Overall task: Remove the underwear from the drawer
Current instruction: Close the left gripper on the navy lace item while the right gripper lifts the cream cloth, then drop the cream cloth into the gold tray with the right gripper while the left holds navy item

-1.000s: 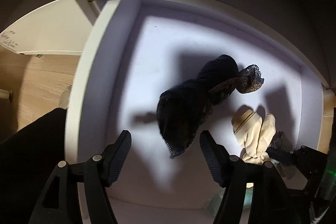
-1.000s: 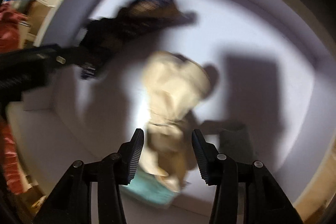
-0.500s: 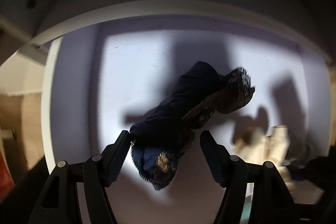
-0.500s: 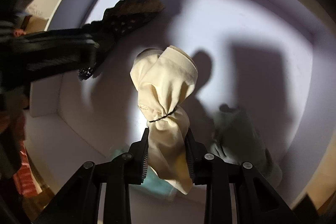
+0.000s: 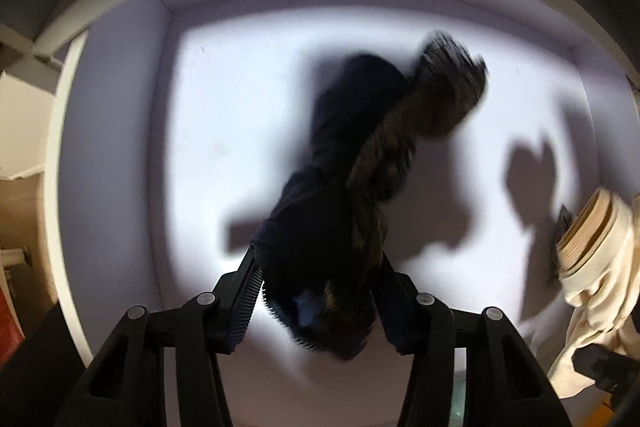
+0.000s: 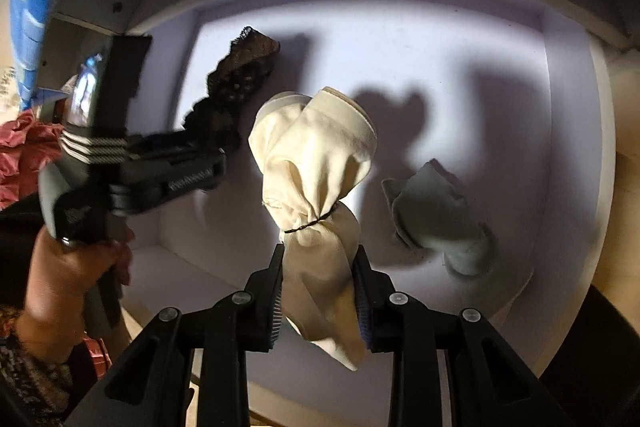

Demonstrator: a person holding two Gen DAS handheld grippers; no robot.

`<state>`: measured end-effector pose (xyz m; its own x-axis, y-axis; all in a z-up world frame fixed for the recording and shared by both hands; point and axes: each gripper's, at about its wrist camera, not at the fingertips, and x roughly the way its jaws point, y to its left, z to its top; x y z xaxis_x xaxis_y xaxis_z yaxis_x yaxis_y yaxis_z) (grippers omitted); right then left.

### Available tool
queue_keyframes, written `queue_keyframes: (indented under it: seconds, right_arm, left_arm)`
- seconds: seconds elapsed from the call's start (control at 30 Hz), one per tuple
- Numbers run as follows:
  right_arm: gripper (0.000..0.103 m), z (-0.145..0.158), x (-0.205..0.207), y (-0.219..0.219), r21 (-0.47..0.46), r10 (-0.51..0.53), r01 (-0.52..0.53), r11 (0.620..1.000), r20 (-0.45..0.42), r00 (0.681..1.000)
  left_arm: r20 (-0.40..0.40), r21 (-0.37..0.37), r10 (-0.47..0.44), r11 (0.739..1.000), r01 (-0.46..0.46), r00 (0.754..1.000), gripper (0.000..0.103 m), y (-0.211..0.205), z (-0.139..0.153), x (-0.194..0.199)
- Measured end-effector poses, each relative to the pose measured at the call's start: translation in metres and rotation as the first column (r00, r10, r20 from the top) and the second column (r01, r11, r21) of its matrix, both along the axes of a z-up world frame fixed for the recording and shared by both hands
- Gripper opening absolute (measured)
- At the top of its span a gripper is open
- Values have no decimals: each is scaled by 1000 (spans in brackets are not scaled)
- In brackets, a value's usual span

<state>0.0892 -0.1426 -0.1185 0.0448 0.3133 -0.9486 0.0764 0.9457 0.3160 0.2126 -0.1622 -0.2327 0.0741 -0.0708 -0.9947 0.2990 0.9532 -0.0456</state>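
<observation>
Looking down into a white drawer [image 6: 568, 75], two grippers are seen at work. The right gripper [image 6: 320, 301] is clenched on a cream garment [image 6: 316, 163], which is pinched below a dark tie and hangs bunched above the drawer floor. The left gripper [image 5: 316, 301] is closing around a dark lace-edged garment [image 5: 360, 195], which lies blurred between its jaws; firm contact cannot be confirmed. A grey-green piece [image 6: 436, 219] is left lying on the drawer floor. Such fabric is judged light, soft and limp; it is best gathered at a thick fold, since lace may snag or slip.
</observation>
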Motion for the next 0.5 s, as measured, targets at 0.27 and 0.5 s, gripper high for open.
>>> queue_keyframes:
  seconds: [0.27, 0.5]
  right_arm:
    - [30, 31, -5, -21, 31, -46, 45, 999, 37, 998]
    - [30, 44, -19, -44, 81, -125, 121, 989, 43, 991]
  left_arm:
    - [-15, 18, -31, 999, 31, 999, 29, -15, 7, -3]
    - [-60, -15, 31, 999, -32, 998, 26, -17, 12, -7]
